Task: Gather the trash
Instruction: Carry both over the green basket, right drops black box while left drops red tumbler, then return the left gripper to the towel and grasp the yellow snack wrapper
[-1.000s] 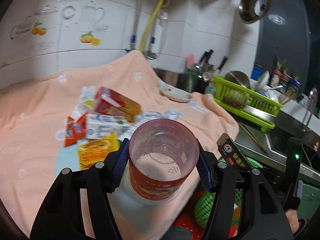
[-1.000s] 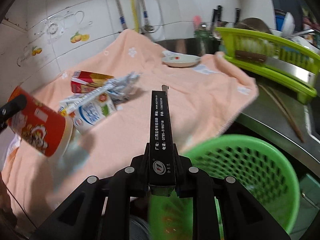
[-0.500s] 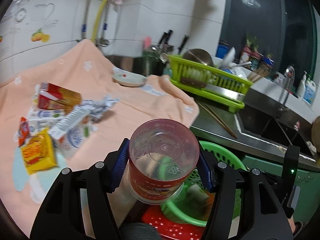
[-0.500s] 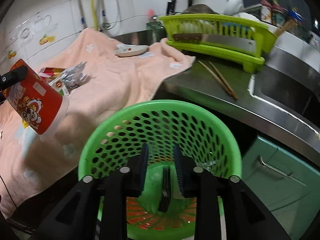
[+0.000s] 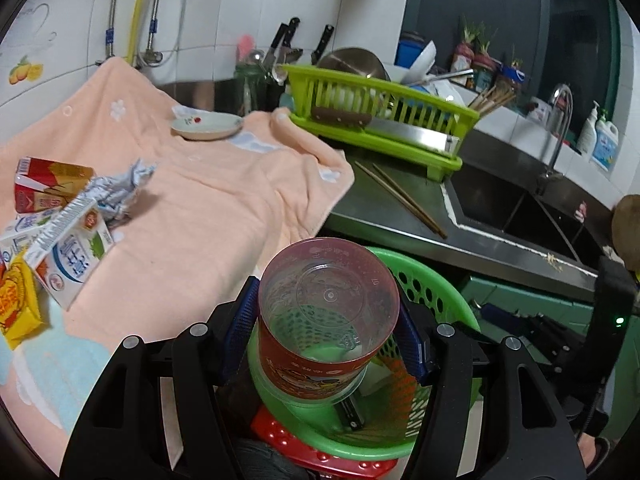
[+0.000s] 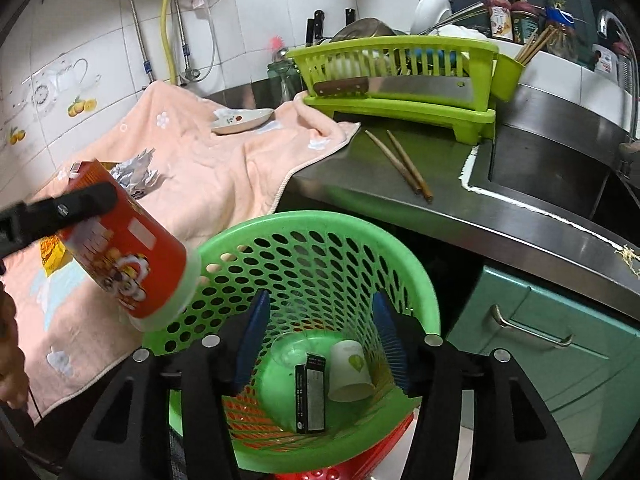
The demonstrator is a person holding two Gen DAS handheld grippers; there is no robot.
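Observation:
My left gripper [image 5: 326, 328] is shut on a red snack cup [image 5: 316, 364] with a clear bottom, tilted over the green perforated basket [image 5: 424, 284]. In the right wrist view the same cup [image 6: 124, 256] hangs at the basket's left rim [image 6: 320, 224]. My right gripper [image 6: 320, 296] hovers above the basket's mouth, its jaws opening with nothing between them. A black box [image 6: 310, 392] and a white paper cup [image 6: 350, 372] lie on the basket's floor. A milk carton [image 5: 68, 256], a red carton [image 5: 44, 188], a yellow packet [image 5: 16, 304] and crumpled foil [image 5: 116, 188] lie on the peach towel [image 5: 200, 200].
A saucer [image 5: 206, 126] sits at the towel's far end. On the steel counter are chopsticks [image 5: 400, 200] and a green dish rack [image 5: 380, 120], with the sink [image 5: 520, 216] to the right. The basket stands on a red stool [image 5: 320, 452] beside green cabinet doors [image 6: 540, 340].
Both grippers swung right from over the towel to over the basket. The right gripper let go of the black box, which now lies in the basket. The left still holds the cup.

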